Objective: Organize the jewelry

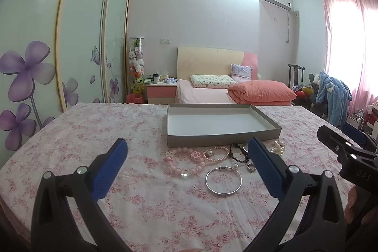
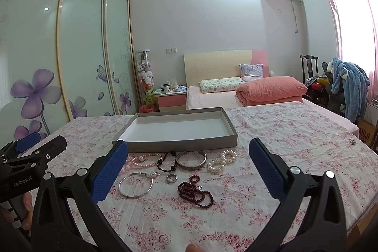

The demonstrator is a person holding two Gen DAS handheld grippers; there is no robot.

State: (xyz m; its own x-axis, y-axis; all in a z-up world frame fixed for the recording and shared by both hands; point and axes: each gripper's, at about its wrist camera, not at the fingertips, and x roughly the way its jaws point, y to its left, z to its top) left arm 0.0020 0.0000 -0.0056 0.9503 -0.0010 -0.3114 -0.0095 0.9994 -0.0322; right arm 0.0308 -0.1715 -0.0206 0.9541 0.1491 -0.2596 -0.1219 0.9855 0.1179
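Note:
A grey shallow box (image 1: pixel 222 139) (image 2: pixel 179 145) with a white inside sits empty on the floral cloth. In front of it lies loose jewelry: a thin silver bangle (image 1: pixel 223 182) (image 2: pixel 135 185), a pink bead bracelet (image 1: pixel 183 163), a pink pearl bracelet (image 1: pixel 216 154) (image 2: pixel 143 161), a white pearl bracelet (image 1: pixel 278 147) (image 2: pixel 222 161), a wide silver cuff (image 2: pixel 191 160), a ring (image 2: pixel 171 177), a black bead string (image 2: pixel 165 161) and dark red beads (image 2: pixel 196 191). My left gripper (image 1: pixel 186 168) is open above the pile. My right gripper (image 2: pixel 189 169) is open too, nothing between its fingers.
The floral-cloth table (image 2: pixel 295 134) extends to the right, with a small metal item (image 2: pixel 352 142) near its far right edge. Behind stand a bed (image 1: pixel 236 89), a nightstand (image 1: pixel 161 91) and sliding wardrobe doors (image 1: pixel 78 39). A hand (image 2: pixel 26 204) holds the left gripper's handle.

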